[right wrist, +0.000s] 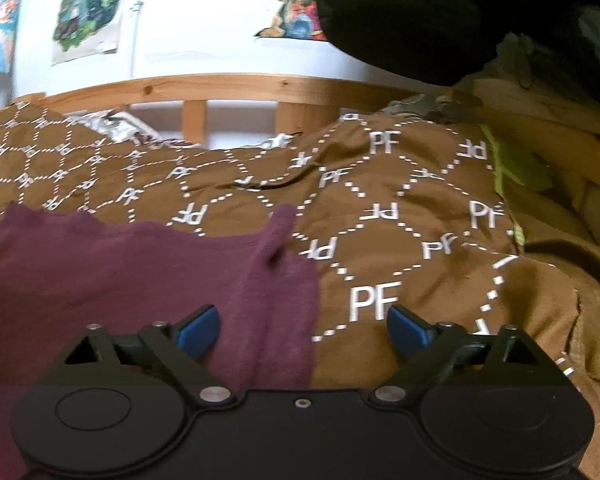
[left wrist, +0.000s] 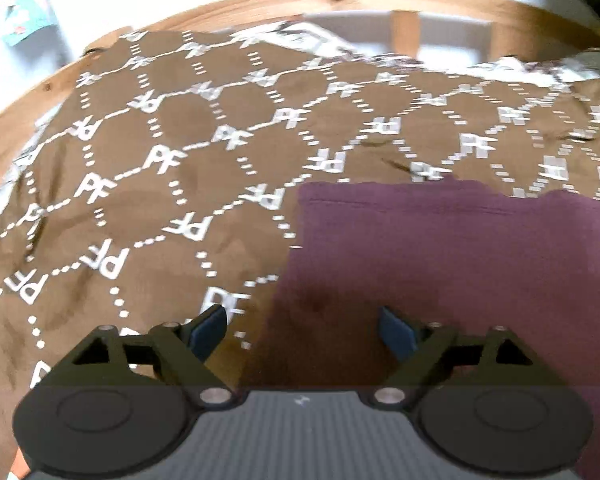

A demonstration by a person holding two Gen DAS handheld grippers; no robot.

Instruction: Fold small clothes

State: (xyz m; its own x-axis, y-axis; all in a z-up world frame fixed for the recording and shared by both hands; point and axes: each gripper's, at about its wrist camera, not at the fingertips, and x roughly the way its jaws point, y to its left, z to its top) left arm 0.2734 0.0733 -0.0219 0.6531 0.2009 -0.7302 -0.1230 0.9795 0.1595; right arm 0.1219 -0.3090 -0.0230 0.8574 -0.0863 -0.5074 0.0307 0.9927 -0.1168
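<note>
The purple cloth (left wrist: 440, 248) lies flat on the brown bedspread (left wrist: 160, 184). The left claw (left wrist: 302, 328) and right claw (right wrist: 302, 328) both gape wide, gripping nothing.

Both cameras are sitting just behind their own fingers and are looking forward and downward, close over a bed. The left wrist view is facing across the brown patterned blanket (left wrist: 148, 184) toward the wooden bed rail (left wrist: 260, 4), catching the left edge of the purple garment (left wrist: 440, 264). The right wrist view is looking less steeply, taking in the garment's right edge (right wrist: 148, 276), the same blanket (right wrist: 400, 216) and rail (right wrist: 228, 88), and the postered wall (right wrist: 204, 24) beyond.
</note>
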